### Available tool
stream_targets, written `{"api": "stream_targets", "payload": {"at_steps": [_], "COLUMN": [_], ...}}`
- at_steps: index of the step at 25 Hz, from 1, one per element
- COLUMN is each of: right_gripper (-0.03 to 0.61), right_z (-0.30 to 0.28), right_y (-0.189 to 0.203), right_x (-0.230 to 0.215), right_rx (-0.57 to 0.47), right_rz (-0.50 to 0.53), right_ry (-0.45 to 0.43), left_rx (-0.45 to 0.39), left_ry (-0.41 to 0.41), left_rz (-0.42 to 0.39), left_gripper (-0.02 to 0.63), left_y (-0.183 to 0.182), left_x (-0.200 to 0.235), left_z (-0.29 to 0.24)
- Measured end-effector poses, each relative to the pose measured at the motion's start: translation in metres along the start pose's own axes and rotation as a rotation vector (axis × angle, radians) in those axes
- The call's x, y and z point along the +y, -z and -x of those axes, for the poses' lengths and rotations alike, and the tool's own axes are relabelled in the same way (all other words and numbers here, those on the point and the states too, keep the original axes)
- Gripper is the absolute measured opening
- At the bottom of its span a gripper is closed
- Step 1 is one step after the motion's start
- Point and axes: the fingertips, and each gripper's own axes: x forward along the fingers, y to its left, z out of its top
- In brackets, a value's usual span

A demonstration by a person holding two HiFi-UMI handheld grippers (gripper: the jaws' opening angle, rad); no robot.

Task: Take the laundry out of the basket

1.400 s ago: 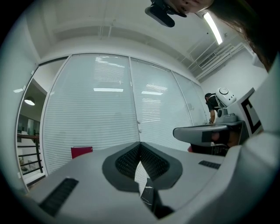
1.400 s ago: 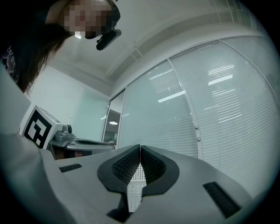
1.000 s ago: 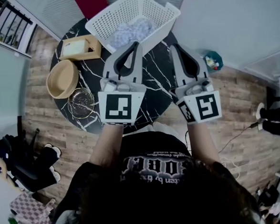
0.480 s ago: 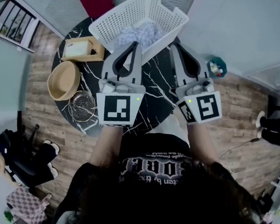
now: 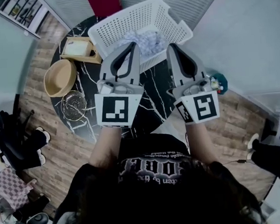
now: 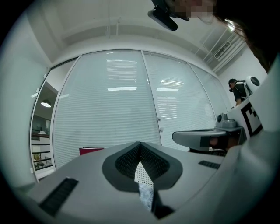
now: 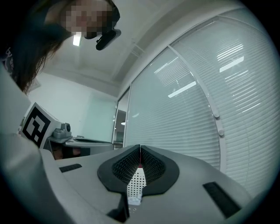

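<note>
left tool (image 5: 134,43): jaws pressed together, nothing between; tip by basket's near wall, contact unclear
right tool (image 5: 170,45): jaws together too, empty; just beside the left
laundry (image 5: 142,37): pale crumpled heap inside white basket (image 5: 124,17); far side of desk (image 5: 153,101)
axis: basket's long side runs lower-left to upper-right; mouth up
risk: shut tools would likely shove the basket toward the far edge; need spreading first
</note>
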Motion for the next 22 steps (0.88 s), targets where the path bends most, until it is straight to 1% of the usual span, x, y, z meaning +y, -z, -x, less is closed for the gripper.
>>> {"api": "stream_targets", "payload": {"at_steps": [10, 18, 22], "right_gripper": [0.028, 0.028, 0.028], "right_z": [-0.022, -0.040, -0.048], "right_y": [0.010, 0.013, 0.015], "right_x": [-0.039, -0.056, -0.060], "right_rx": [0.007, 0.008, 0.006], "right_rz": [-0.027, -0.040, -0.047], "right_ry": [-0.113, -0.178, -0.207], "left_rx": [0.043, 0.071, 0.083], "left_ry": [-0.070, -0.096, -0.105], "left_rz": [-0.029, -0.066, -0.071], "left_gripper": [0.000, 0.000, 0.000], "left_y": [0.010, 0.013, 0.016], "left_x": [-0.011, -0.007, -0.002], "left_z": [-0.043, -0.071, -0.084]}}
